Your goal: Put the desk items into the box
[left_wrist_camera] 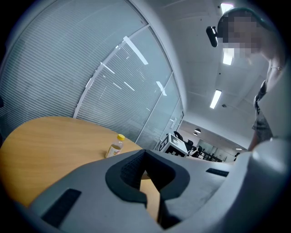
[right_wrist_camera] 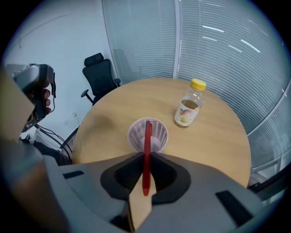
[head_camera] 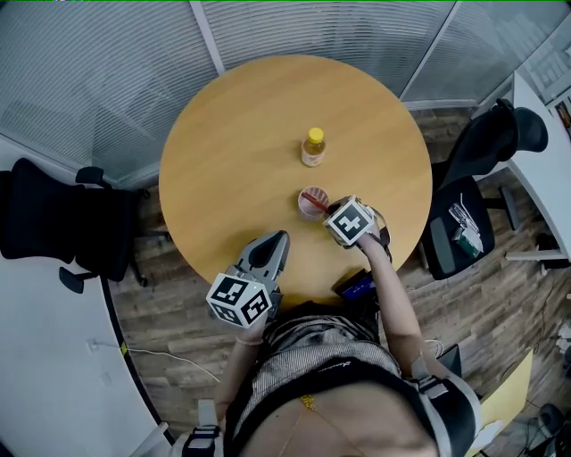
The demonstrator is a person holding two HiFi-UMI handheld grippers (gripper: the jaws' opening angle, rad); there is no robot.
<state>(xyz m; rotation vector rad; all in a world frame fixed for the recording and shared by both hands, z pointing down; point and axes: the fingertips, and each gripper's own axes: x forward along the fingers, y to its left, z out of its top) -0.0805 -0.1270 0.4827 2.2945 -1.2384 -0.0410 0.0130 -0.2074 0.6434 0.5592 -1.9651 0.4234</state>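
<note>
A pale mesh cup (head_camera: 308, 194) (right_wrist_camera: 154, 132) stands upright on the round wooden table (head_camera: 232, 143), near its front right. My right gripper (head_camera: 326, 208) (right_wrist_camera: 146, 157) is shut on a red pen (head_camera: 315, 205) (right_wrist_camera: 146, 154), whose far end lies over the cup's mouth. Beyond the cup stands a small bottle (head_camera: 312, 147) (left_wrist_camera: 115, 146) (right_wrist_camera: 188, 109) with a yellow cap. My left gripper (head_camera: 279, 237) (left_wrist_camera: 145, 151) hovers over the table's near edge, shut, with nothing between its jaws.
Black office chairs stand left (head_camera: 53, 223) and right (head_camera: 473, 187) of the table. A glass wall with blinds (head_camera: 312, 27) runs behind it. A blue object (head_camera: 355, 286) shows below the table's near edge.
</note>
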